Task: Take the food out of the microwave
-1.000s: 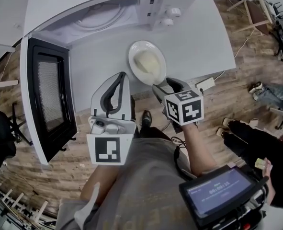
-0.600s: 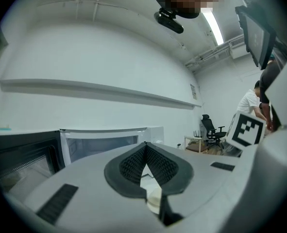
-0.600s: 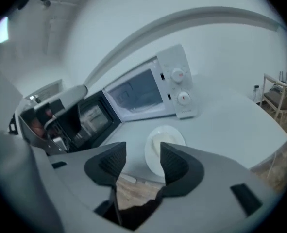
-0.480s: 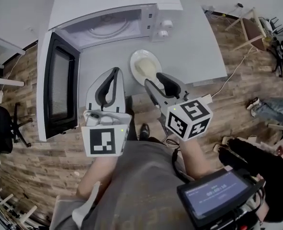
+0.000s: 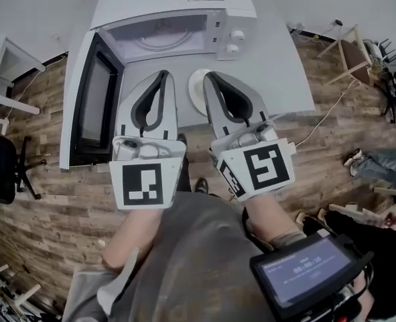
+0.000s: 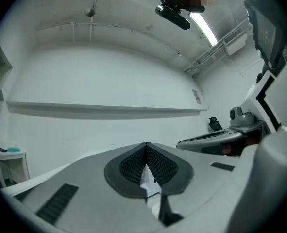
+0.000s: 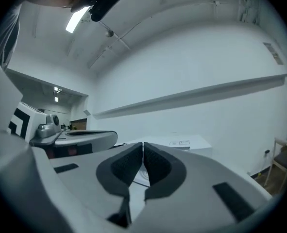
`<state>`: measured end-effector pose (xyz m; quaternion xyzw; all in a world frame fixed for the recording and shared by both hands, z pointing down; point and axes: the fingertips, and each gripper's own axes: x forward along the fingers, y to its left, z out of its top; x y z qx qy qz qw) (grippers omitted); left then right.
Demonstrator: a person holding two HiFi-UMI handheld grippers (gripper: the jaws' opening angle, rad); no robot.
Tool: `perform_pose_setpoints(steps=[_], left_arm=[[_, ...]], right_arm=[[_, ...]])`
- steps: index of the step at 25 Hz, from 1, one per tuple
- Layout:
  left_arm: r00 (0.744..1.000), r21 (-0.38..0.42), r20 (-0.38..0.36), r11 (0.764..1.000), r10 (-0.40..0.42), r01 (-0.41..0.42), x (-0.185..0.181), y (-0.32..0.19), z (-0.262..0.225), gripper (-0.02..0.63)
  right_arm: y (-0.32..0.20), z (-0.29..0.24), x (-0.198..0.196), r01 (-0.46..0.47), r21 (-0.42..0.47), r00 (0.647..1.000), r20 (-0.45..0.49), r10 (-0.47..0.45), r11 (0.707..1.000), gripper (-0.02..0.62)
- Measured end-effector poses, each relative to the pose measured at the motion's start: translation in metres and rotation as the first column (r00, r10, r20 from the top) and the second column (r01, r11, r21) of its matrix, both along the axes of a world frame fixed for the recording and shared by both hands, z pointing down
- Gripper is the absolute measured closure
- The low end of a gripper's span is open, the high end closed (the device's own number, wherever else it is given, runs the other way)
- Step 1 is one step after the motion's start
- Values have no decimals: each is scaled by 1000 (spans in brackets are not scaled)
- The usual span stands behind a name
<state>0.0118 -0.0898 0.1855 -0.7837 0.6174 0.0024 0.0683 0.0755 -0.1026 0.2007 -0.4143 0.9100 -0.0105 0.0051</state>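
Both grippers ride higher than before. Right gripper jaws have just been closing, now together, empty; left gripper likewise together. Plate sits below between tips, nearer right, outside microwave.

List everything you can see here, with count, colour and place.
microwave: one, white, door open, back of table
table: one, white, centre
plate: one, white, on table before microwave, partly behind grippers
office chair: one, black, floor left
stool: one, wooden, floor upper right
screen device: one, black, bottom right
left gripper: one, grey, shut, empty
right gripper: one, grey, just closed, empty
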Motion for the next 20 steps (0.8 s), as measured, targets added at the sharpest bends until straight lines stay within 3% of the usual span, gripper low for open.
perform_pose_setpoints(steps=[10, 20], left_arm=[[1000, 21, 12, 1000, -11, 11, -3, 9, -10, 600], [1000, 22, 20, 1000, -3, 2, 0, 7, -11, 600]], right_arm=[[8, -9, 3, -33, 65, 999, -16, 34, 997, 589], [6, -11, 4, -44, 72, 999, 0, 44, 996, 589]])
